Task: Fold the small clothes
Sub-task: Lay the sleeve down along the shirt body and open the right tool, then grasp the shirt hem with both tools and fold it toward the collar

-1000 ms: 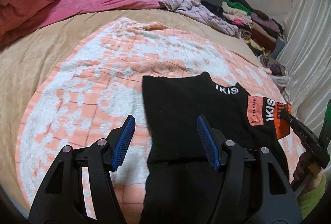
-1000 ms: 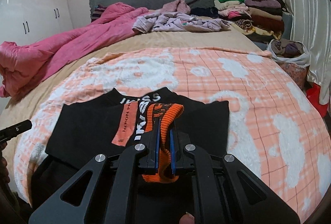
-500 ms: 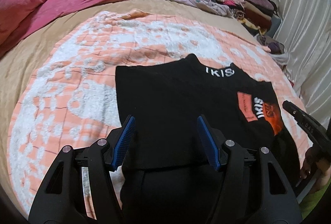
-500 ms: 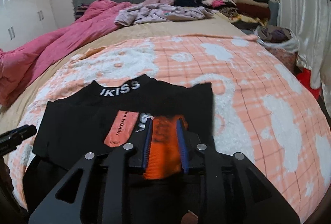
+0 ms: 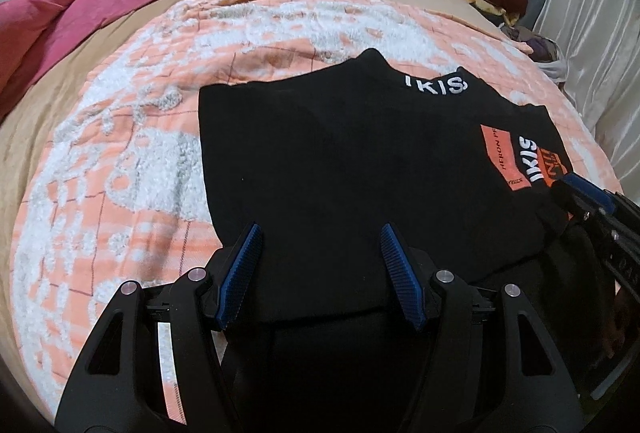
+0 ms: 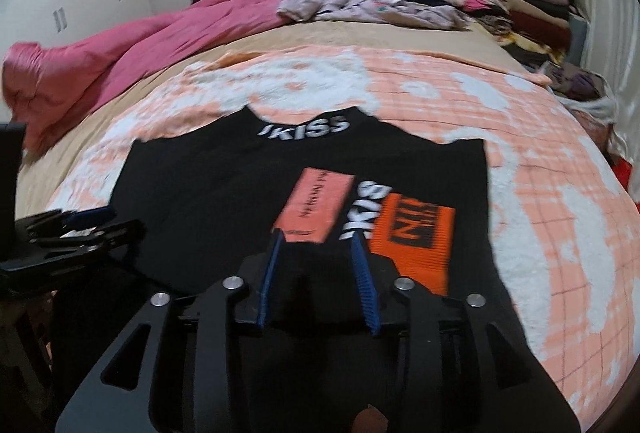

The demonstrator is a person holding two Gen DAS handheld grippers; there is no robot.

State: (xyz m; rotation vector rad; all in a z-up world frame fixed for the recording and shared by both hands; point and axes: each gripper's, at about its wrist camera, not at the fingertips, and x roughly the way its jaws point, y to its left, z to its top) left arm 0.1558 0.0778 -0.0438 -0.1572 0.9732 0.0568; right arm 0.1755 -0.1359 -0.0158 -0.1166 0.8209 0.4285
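Now both grippers hang open over a black top (image 5: 360,161) on the blanket (image 5: 120,169)
Left gripper (image 5: 320,233) spread wide, holding nothing, top just ahead; right gripper (image 6: 318,239) partly open, empty, orange cuff (image 6: 416,233) just right of its fingers

A black sweater (image 5: 360,161) with white collar lettering lies partly folded on the peach-and-white blanket (image 5: 120,161).

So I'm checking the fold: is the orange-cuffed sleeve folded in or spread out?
Folded in: the orange cuff lies on the black top's body, inside its side edges.
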